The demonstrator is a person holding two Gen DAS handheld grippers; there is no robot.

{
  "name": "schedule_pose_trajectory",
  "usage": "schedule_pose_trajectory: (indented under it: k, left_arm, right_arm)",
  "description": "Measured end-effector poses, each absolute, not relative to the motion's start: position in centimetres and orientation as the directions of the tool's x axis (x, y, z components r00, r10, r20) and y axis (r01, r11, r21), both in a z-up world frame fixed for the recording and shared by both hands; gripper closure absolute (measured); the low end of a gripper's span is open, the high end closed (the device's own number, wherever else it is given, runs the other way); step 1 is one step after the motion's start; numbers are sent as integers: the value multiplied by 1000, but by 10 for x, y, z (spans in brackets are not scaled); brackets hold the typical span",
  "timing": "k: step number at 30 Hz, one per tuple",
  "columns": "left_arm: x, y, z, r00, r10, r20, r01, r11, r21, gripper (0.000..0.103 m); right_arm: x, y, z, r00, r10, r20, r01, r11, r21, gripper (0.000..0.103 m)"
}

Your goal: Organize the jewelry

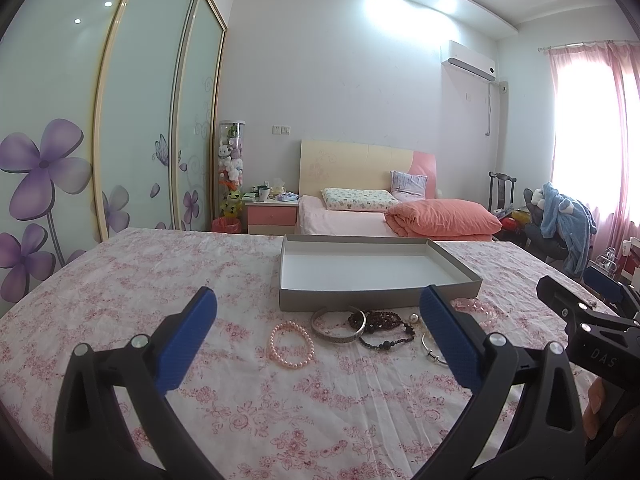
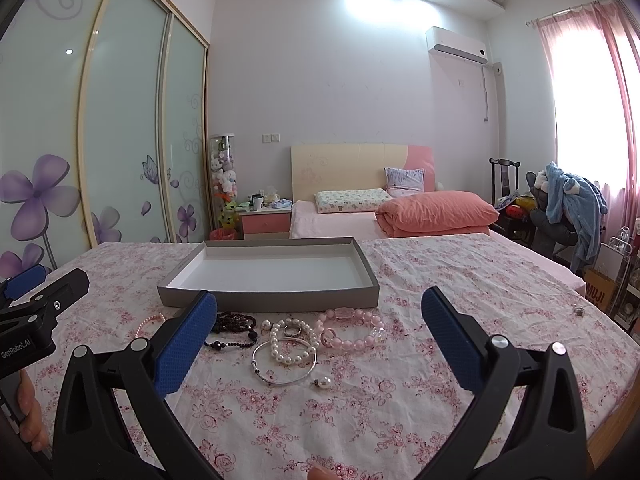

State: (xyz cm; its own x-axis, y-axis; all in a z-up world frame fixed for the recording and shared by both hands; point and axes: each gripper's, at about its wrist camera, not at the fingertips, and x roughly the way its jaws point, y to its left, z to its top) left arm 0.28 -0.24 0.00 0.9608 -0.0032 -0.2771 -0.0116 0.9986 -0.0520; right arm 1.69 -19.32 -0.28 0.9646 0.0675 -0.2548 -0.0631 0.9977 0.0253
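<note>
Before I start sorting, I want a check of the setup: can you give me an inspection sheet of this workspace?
Surface: floral cloth, wrinkled.
Job's things: grey tray empty; pearl bracelet, silver bangle, pink bead bracelet, dark beads, loose pearl earring in front of it.
Clutter: small object far right.
Grippers: left gripper and right gripper open, holding nothing.
Cables: nothing seen.
Surroundings: bed, wardrobe, chair.

- "DAS" stands on the black body of the right gripper (image 1: pixel 576 300).
- "GenRobot.AI" stands on the left gripper (image 2: pixel 40 284).
- "MUJI" stands on a brown paper bag (image 2: pixel 599 289).
</note>
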Motion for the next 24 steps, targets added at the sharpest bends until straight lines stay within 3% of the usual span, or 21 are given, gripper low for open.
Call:
schedule_pose_trajectory:
  k: [9,14,16,18,21,24]
  left_arm:
    - [13,-3,-6,954,4,-301,-21,998,-52,4]
    - [24,9,-25,922,15,-387,-37,998,-51,4]
    - [34,12,-29,898,25,-439,-52,997,-50,4]
    - [42,17,-34,875,25,-483,-60,997,-56,4]
    - [56,23,-40,836,11,-548,-61,995,-73,4]
    - [69,27,-47,801,13,-598,-67,995,-68,4]
  right_arm:
    - [22,-193,-7,957,66,-282,-60,998,28,2]
    - [39,-201,-24,907,116,-405,-94,993,74,2]
    - [53,-207,-35,859,135,-494,-95,990,105,3]
    - [63,-210,-45,819,133,-558,-82,990,115,24]
    - [79,-214,-60,737,151,-659,-75,987,142,46]
    - [87,-211,-72,683,144,-716,-75,989,127,54]
